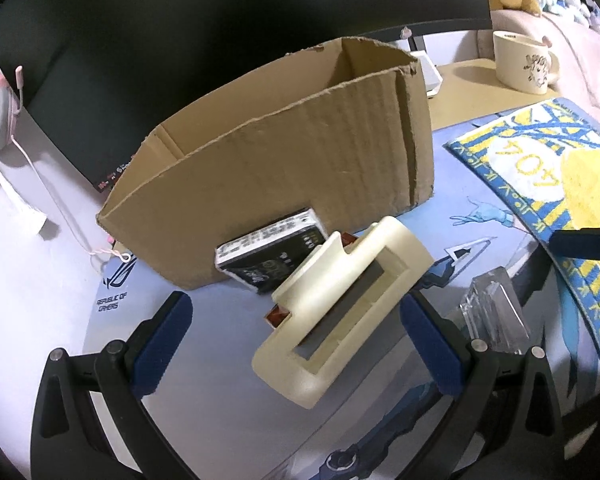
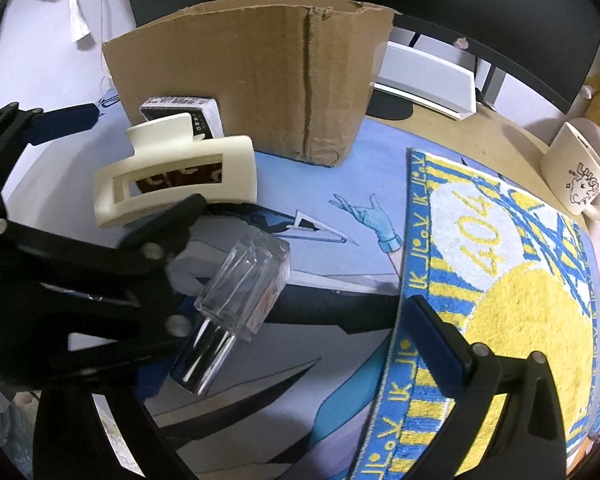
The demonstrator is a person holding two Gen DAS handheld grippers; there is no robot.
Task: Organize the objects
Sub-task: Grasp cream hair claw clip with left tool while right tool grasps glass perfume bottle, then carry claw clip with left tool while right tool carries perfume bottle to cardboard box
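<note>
A cream hair claw clip (image 1: pixel 340 308) lies on the printed desk mat, between the open fingers of my left gripper (image 1: pixel 296 340). Behind it a black-and-white card box (image 1: pixel 270 250) leans at the foot of the open cardboard box (image 1: pixel 284 160). A clear glass bottle (image 1: pixel 494 312) lies just right of my left gripper. In the right wrist view the clip (image 2: pixel 176 172), the card box (image 2: pixel 180 114), the bottle (image 2: pixel 244 294) and the cardboard box (image 2: pixel 256 80) show again. My right gripper (image 2: pixel 300 344) is open around the bottle's area; its left finger is hidden behind my left gripper.
A yellow-and-blue towel (image 2: pixel 500 280) lies on the right of the mat. A cream mug (image 2: pixel 576 176) stands at the back right. A dark monitor (image 1: pixel 180 40) rises behind the box. A pink headset (image 1: pixel 0 112) hangs at the left.
</note>
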